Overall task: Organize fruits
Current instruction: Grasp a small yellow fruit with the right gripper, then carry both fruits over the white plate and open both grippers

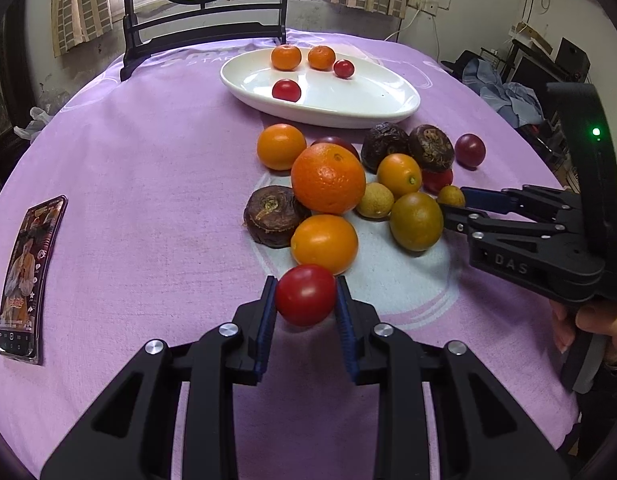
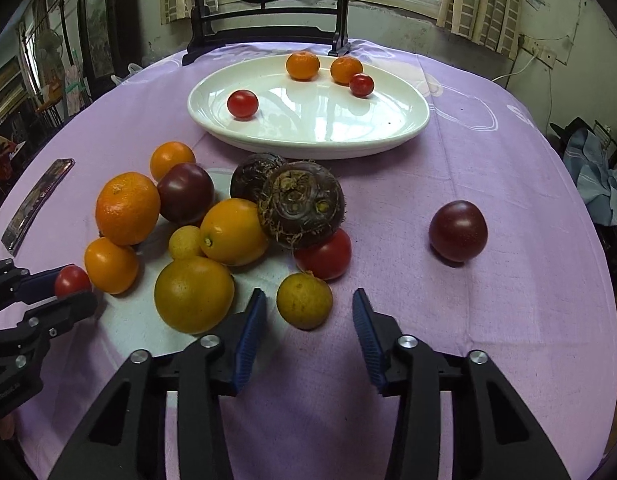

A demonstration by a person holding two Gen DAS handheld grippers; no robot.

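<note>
My left gripper (image 1: 306, 285) is shut on a small red cherry tomato (image 1: 305, 295) at the near edge of the fruit pile; the right wrist view shows that tomato (image 2: 71, 280) too. My right gripper (image 2: 309, 296) stands open around a small yellow-green fruit (image 2: 304, 306), with gaps between the fruit and both pads. The pile holds a large orange (image 1: 327, 178), smaller oranges, dark brown rough bulbs (image 2: 300, 204) and dark red tomatoes. Beyond the pile, a white oval plate (image 1: 348, 120) holds two small oranges and two red tomatoes.
A phone (image 1: 26, 276) lies on the purple tablecloth at the left. One dark red tomato (image 2: 457, 230) sits alone to the right of the pile. A black wooden stand (image 1: 204, 36) rises behind the plate. A hand (image 1: 588, 320) holds the right gripper.
</note>
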